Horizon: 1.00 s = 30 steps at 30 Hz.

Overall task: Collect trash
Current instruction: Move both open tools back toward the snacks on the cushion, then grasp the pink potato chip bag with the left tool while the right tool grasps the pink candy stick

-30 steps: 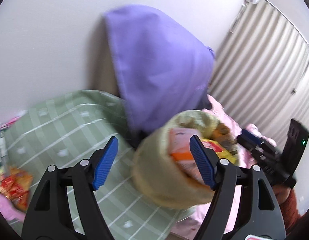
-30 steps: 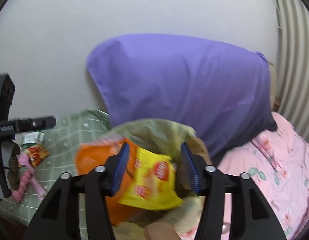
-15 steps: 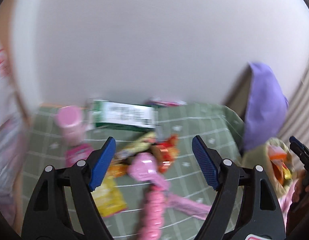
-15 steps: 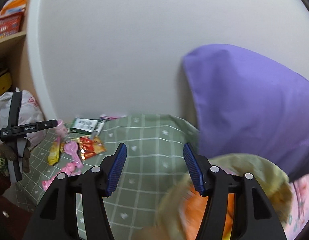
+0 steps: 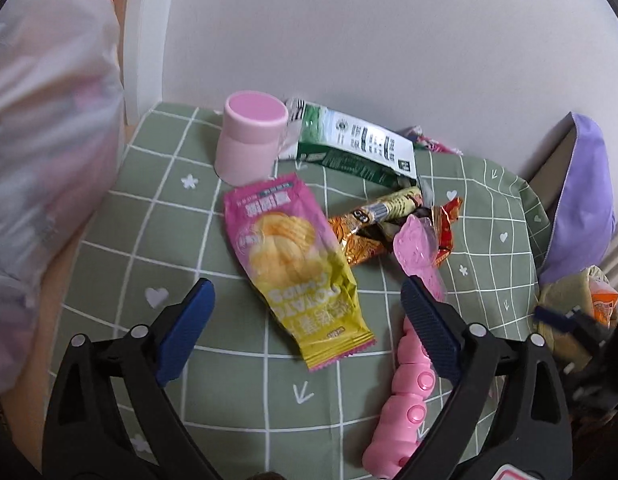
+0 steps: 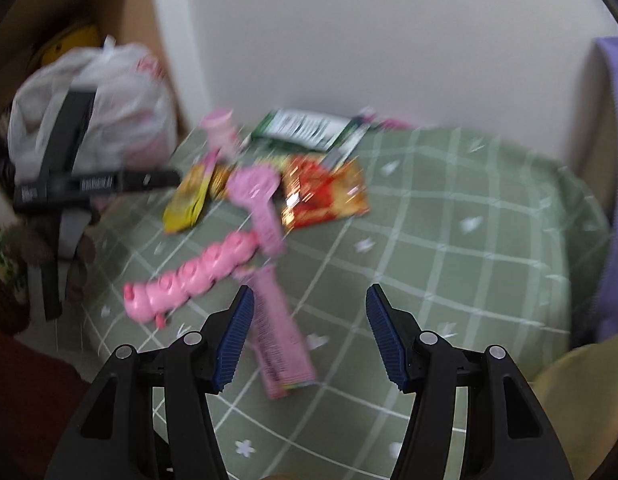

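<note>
Left gripper (image 5: 307, 316) is wide open, hovering right over the pink-and-yellow chip bag (image 5: 293, 264) lying flat on the green checkered bedspread (image 5: 157, 224). Further right sit the orange snack wrappers (image 5: 373, 228). Right gripper (image 6: 309, 332) is also open and empty, above a pink wrapper (image 6: 277, 328).

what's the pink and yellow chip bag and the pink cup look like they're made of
Chip bag: thin plastic film, probably glossy; it shows crinkles, soft sheen and a crimped serrated end seal. Pink cup: looks like smooth matte moulded plastic, with even colour and no glare.
</note>
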Motion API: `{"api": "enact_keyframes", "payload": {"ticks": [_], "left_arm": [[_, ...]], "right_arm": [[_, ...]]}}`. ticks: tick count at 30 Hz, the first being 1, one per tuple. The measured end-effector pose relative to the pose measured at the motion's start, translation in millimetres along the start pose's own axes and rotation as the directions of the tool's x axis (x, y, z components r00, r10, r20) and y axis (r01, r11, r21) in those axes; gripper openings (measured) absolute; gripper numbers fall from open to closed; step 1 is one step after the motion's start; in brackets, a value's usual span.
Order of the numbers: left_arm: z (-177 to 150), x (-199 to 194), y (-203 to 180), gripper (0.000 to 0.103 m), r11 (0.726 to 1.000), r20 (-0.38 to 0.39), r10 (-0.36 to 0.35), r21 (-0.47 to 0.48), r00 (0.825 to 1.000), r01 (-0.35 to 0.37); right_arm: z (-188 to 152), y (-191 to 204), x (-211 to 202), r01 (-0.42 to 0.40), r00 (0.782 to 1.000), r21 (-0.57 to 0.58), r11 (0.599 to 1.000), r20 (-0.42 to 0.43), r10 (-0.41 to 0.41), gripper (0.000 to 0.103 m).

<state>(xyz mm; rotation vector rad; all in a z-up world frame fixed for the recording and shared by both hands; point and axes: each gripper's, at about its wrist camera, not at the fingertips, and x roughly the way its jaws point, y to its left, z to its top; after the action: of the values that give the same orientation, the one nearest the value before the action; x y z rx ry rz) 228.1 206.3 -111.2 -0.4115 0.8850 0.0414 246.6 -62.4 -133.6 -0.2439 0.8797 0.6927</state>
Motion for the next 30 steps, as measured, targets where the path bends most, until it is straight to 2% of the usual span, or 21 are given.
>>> {"api": "enact_keyframes", "payload": {"ticks": [5,10,12,14,16,17,20,23,28,30], "left_arm": [[11.3,20.5,-7.6,0.094,1.000,-0.053,-0.016,-0.020,0.998,0.015],[12.2,41.3,-17.3,0.094,0.999,-0.082,-0.022,0.033,0.996,0.025],[11.0,46.5,-17.6,0.094,1.000,-0.085,0.015,0.026,0.996,-0.012],[11.7,53.9,-15.2,0.093,0.998,-0.121,0.060,0.005,0.991,-0.060],[12.7,53.1,-17.2,0.094,0.997,-0.107,0.075,0.029,0.991,-0.072],[13.2,53.2,-17.6,0.094,0.996,-0.103,0.082,0.033,0.991,-0.079],[14.3,57.5,-14.8,0.093,0.997,-0.114,0.078,0.008,0.990,-0.078],[13.5,58.6,-15.2,0.094,0.997,-0.123,0.083,0.013,0.989,-0.082],[11.0,68.7,-33.0,0.094,0.978,-0.165,0.152,0.167,0.974,-0.124],[10.7,71.0,-36.3,0.094,0.973,-0.172,0.165,0.189,0.971,-0.131]], "right_arm": [[-7.7,18.8,28.0,-0.013,0.997,-0.039,0.999,-0.071,0.010,0.055],[-14.9,22.3,28.7,-0.014,0.996,-0.045,0.999,-0.091,0.010,0.055],[-15.7,21.4,32.1,-0.005,0.994,-0.048,0.999,-0.109,-0.001,0.055],[-18.7,20.5,34.6,0.002,0.993,-0.043,0.999,-0.121,-0.007,0.055],[-20.6,15.8,37.5,0.007,0.991,-0.018,1.000,-0.134,-0.009,0.046],[-21.1,13.5,38.0,0.003,0.990,-0.005,1.000,-0.143,-0.003,0.038],[-20.9,5.3,38.4,0.007,0.990,0.033,0.999,-0.141,-0.003,0.023],[-20.3,-2.7,35.3,0.031,0.991,0.057,0.998,-0.131,-0.023,0.021],[-21.8,-12.8,29.1,0.043,0.993,0.092,0.995,-0.114,-0.032,0.020],[-21.2,-13.8,29.6,0.044,0.993,0.096,0.994,-0.109,-0.034,0.020]]}}
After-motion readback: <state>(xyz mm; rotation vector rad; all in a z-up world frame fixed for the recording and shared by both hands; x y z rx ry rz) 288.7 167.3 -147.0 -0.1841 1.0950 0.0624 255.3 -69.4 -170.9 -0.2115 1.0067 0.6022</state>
